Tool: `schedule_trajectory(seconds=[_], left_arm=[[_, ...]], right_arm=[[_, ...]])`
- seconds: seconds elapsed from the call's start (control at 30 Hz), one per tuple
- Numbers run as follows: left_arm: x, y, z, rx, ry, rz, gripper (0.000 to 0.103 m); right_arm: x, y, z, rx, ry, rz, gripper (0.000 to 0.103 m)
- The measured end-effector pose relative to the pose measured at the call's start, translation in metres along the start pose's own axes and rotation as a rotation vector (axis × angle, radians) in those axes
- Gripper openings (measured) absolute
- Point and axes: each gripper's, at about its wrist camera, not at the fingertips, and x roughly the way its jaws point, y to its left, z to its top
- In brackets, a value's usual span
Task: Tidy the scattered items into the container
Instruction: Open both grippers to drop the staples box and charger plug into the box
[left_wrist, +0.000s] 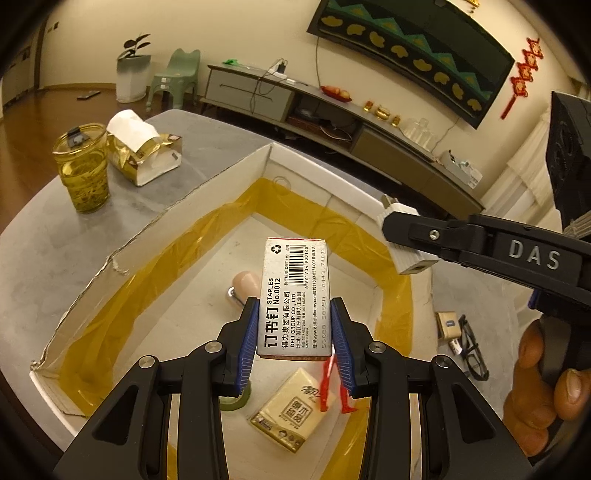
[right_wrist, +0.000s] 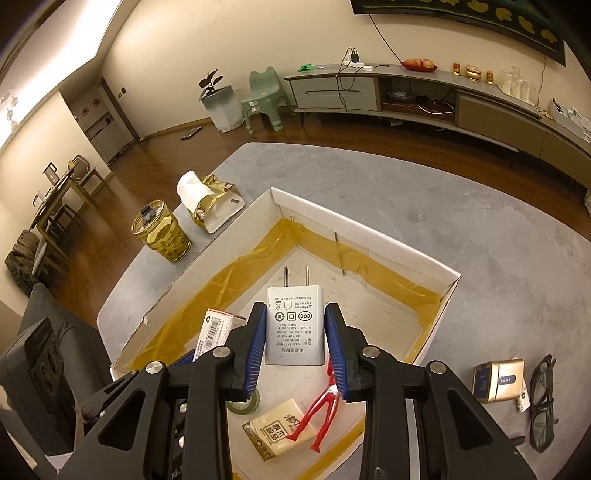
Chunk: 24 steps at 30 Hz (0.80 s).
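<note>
My left gripper (left_wrist: 294, 332) is shut on a grey staples box (left_wrist: 293, 295) and holds it over the white cardboard box (left_wrist: 177, 210) lined with yellow tape. My right gripper (right_wrist: 295, 338) is shut on a white plug charger (right_wrist: 294, 325), also above the cardboard box (right_wrist: 369, 230); the right gripper and charger (left_wrist: 404, 242) show at the right of the left wrist view. Inside the box lie a tissue pack (left_wrist: 291, 410), a red figure (right_wrist: 321, 413), a green tape roll (right_wrist: 245, 406) and a beige cylinder (left_wrist: 245, 284).
On the grey table (right_wrist: 369, 177) right of the box lie a gold case (right_wrist: 498, 380) and black glasses (right_wrist: 543, 402). To the left stand a glass of tea (right_wrist: 164, 236) and a torn gold package with a paper roll (right_wrist: 210, 206).
</note>
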Motion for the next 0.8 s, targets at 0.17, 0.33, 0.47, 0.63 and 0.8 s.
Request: schedule_trajectory(seconds=[0.17, 0.33, 0.47, 0.63, 0.8], left_arm=[[-0.001, -0.007, 0.015, 0.001, 0.000, 0.009, 0.039], [0.008, -0.008, 0.014, -0.022, 0.052, -0.045, 0.039], [0.014, -0.011, 0.010, -0.017, 0.074, -0.060, 0.039], [0.015, -0.020, 0.008, 0.018, 0.078, -0.088, 0.039], [0.018, -0.024, 0.005, 0.038, 0.093, -0.077, 0.040]], right_arm=[[0.001, -0.007, 0.010, 0.026, 0.000, -0.002, 0.034], [0.004, -0.011, 0.014, 0.028, 0.016, -0.001, 0.034], [0.007, -0.012, 0.014, 0.026, 0.024, 0.001, 0.034], [0.008, -0.010, 0.015, 0.021, 0.030, 0.009, 0.034], [0.012, -0.008, 0.018, 0.016, 0.038, 0.009, 0.034]])
